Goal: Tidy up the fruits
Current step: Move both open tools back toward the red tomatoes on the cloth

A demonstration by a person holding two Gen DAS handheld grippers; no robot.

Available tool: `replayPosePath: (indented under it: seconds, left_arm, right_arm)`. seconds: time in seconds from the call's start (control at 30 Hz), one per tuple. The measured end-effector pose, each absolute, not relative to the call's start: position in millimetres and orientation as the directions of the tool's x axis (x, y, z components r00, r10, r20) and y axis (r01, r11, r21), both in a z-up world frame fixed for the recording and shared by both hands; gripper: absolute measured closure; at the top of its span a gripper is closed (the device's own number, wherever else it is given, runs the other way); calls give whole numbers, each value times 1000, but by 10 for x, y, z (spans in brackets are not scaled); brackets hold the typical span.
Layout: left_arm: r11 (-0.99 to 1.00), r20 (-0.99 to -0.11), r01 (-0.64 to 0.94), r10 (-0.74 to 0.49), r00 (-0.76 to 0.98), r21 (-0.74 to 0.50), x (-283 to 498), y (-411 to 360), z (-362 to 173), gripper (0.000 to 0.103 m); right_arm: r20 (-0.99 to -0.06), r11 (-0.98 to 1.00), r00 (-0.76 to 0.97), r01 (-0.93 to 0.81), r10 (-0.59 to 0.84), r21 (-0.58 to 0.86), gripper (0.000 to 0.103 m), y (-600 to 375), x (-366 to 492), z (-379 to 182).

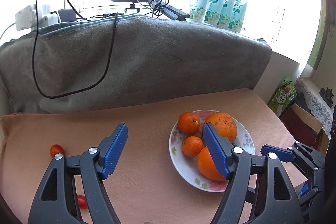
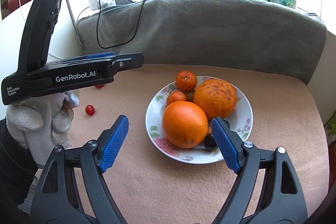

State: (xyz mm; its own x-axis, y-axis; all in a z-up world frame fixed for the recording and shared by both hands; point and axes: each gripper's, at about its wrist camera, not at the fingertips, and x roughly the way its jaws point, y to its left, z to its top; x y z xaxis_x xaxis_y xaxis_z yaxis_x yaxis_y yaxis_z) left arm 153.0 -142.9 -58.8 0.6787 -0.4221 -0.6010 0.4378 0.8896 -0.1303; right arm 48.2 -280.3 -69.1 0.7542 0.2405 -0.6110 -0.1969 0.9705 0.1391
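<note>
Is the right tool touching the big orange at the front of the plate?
Apart. In the right wrist view, the right tool is open, with gaps between both fingers and the big orange.

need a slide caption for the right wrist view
Open right gripper hovers before a floral plate of oranges and tangerines; two cherry tomatoes lie loose on the peach cloth.

Left gripper [image 1: 163, 148] with black plastic arms, ribbed blue pads, silver screws, white GenRobot.AI lettering on its side, matching right gripper [image 2: 170, 138], white knit glove [image 2: 40, 119] at nine o'clock
</note>
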Motion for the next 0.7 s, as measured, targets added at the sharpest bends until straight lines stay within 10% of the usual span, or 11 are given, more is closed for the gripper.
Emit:
replayPosePath:
  seconds: [0.7]
  left_arm:
    - [936, -605, 318, -341, 720, -148, 1626, -577, -684, 29]
  right_arm:
    - [-612, 936, 714, -318, 339, 148, 19, -2083, 670, -678]
